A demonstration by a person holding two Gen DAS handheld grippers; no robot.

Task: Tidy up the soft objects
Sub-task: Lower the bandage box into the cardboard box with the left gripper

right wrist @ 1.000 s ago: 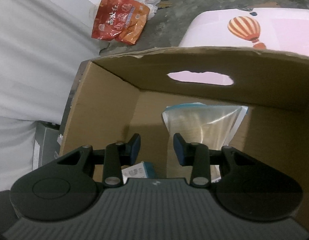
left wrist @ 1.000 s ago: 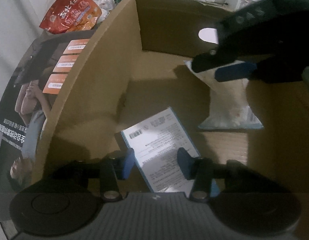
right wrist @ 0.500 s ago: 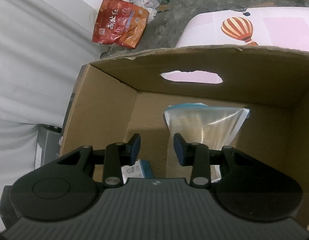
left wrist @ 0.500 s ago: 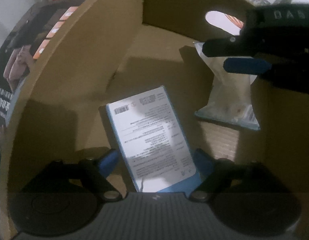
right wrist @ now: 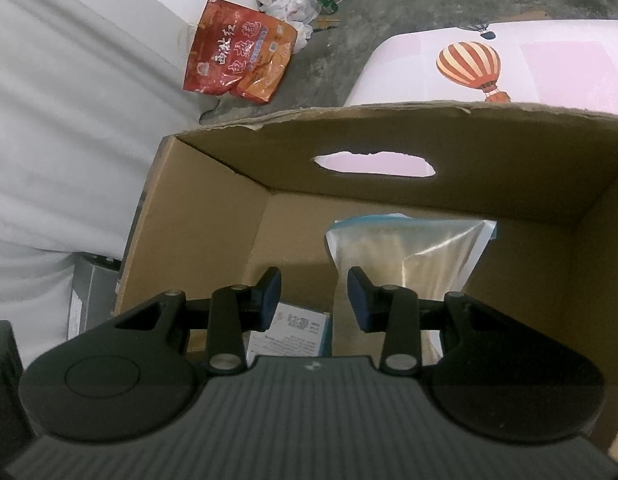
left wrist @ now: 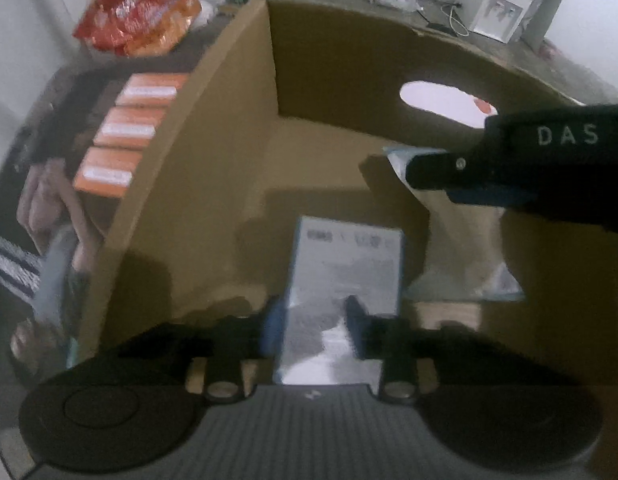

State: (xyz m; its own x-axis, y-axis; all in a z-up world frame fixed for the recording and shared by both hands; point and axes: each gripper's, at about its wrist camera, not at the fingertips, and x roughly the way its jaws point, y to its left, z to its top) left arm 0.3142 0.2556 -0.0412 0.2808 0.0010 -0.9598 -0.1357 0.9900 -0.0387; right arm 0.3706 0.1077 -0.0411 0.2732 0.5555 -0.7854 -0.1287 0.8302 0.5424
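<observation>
An open cardboard box (left wrist: 341,80) (right wrist: 389,114) with a handle hole holds two items. A flat white packet with a blue edge (left wrist: 345,264) (right wrist: 301,328) lies on the box floor. A clear zip bag (right wrist: 409,256) (left wrist: 461,240) leans against the far wall. My left gripper (left wrist: 312,328) hangs over the near end of the packet. Its jaws are closing, its right fingertip overlaps the packet in the blurred picture, and the pads do not press on it. My right gripper (right wrist: 313,300) (left wrist: 429,184) hovers above the box in front of the zip bag, open a little with nothing between its fingers.
A red snack bag (left wrist: 137,12) (right wrist: 241,64) lies on the grey floor beyond the box. A dark printed carton (left wrist: 109,128) stands against the box's left side. A pink and white surface with a balloon picture (right wrist: 469,64) is behind the box, and white cloth (right wrist: 69,120) to the left.
The left jaws spread wide around the packet, then narrowed again. The left view now shows more of the room, and the packet lies straighter. The right gripper has hardly moved.
</observation>
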